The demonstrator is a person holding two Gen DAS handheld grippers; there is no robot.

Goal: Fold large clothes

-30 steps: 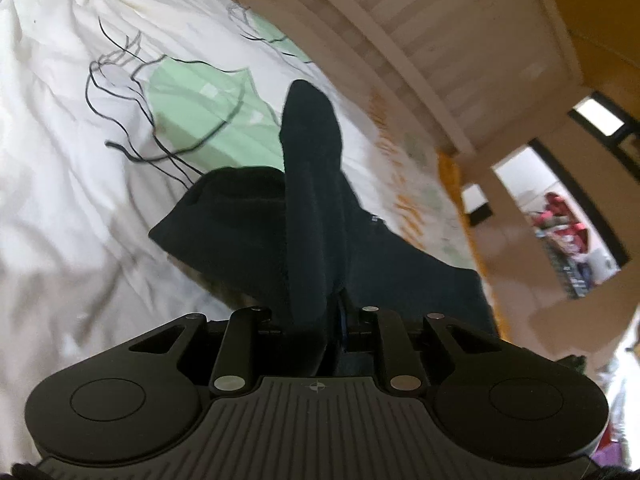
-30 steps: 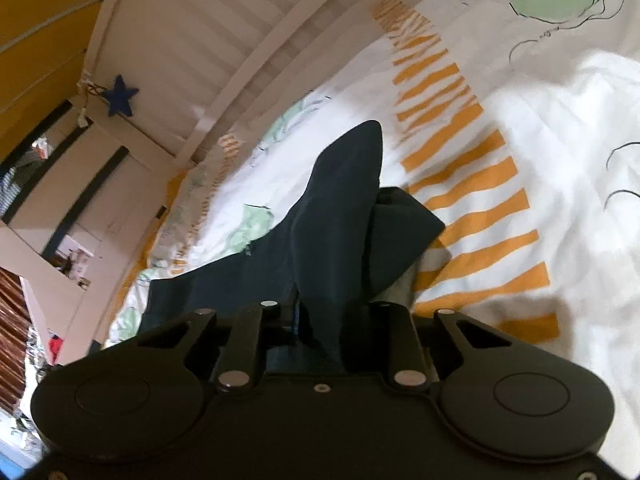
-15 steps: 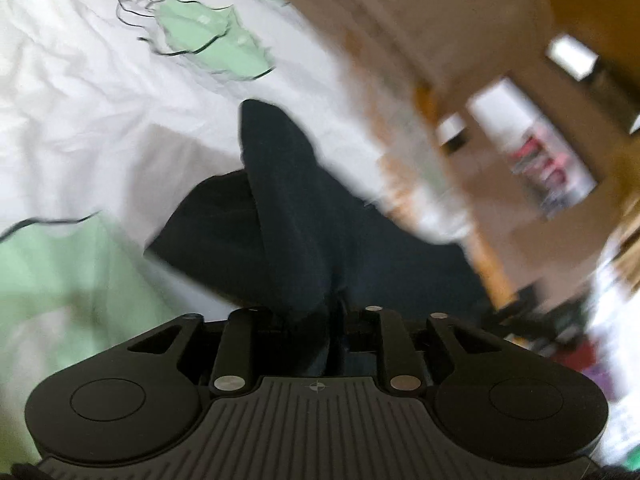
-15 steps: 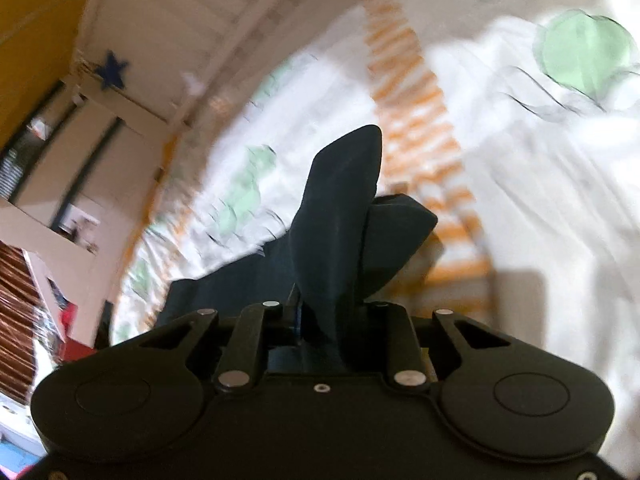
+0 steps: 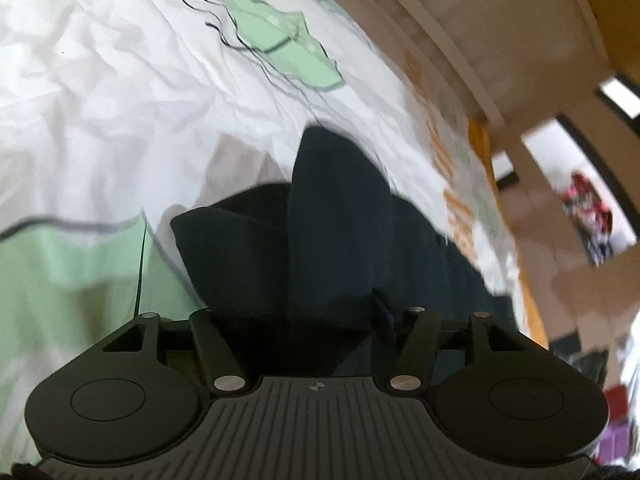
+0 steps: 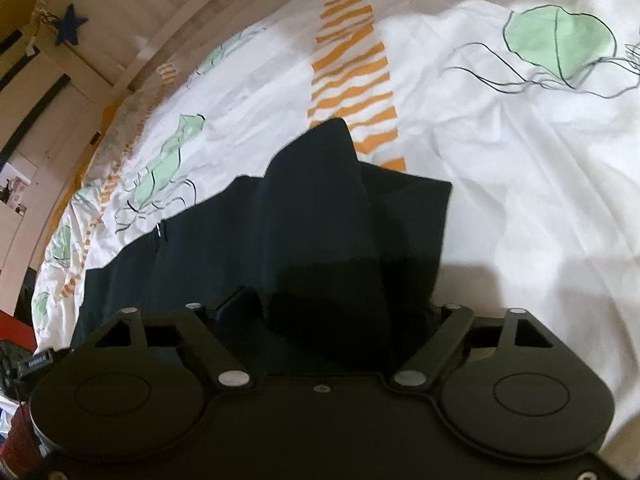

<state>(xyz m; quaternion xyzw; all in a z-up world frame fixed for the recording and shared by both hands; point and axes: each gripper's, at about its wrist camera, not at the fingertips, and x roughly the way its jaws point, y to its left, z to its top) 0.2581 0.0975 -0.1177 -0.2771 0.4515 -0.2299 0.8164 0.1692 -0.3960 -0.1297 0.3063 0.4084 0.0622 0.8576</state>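
Note:
A large dark navy garment (image 5: 340,236) lies on a white bedspread (image 5: 120,100) printed with green jellyfish and orange stripes. In the left wrist view my left gripper (image 5: 316,320) stands spread wide, with a fold of the garment still draped between its fingers. In the right wrist view the same garment (image 6: 320,220) stretches left across the bed; my right gripper (image 6: 324,316) is also spread wide, with a peak of the cloth resting between its fingers. The fingertips of both are hidden by fabric.
A white slatted bed frame (image 6: 132,12) runs along the far side of the bed, with a blue star (image 6: 70,28) hung near it. The bedspread (image 6: 520,160) is wrinkled. Room clutter (image 5: 588,216) shows beyond the bed's edge.
Both grippers have gone from closed on the garment to spread open. Both have come lower toward the bed, and the raised folds of cloth have slumped and widened.

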